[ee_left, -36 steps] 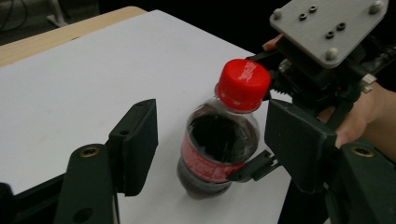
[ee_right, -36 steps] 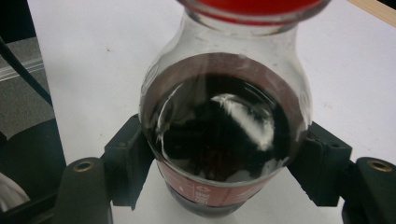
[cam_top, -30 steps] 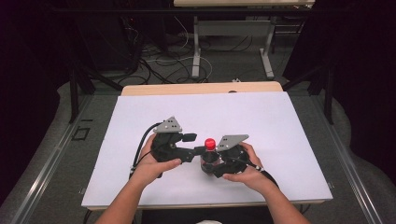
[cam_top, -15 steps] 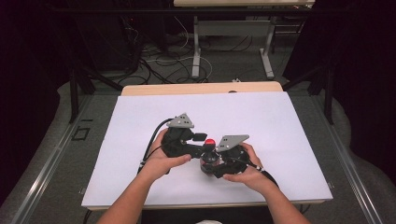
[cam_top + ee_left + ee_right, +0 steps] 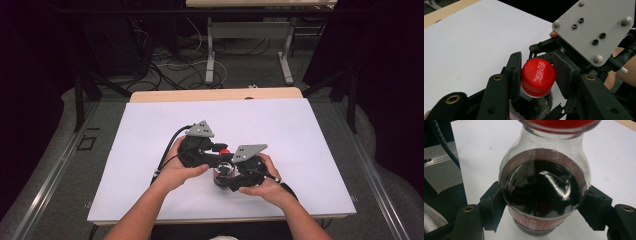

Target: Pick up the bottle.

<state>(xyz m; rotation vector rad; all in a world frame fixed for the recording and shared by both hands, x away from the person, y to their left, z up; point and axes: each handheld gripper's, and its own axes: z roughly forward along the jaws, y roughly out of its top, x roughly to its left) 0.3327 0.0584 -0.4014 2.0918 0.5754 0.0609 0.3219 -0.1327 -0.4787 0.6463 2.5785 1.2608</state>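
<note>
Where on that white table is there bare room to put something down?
The white sheet is bare along its far edge and toward both side edges. It is crowded near the front middle, where both grippers clamp the bottle.

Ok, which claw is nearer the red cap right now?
Left. The left claw has its pads against both sides of the red cap. The right claw clamps the bottle lower down, around its body below the cap.
</note>
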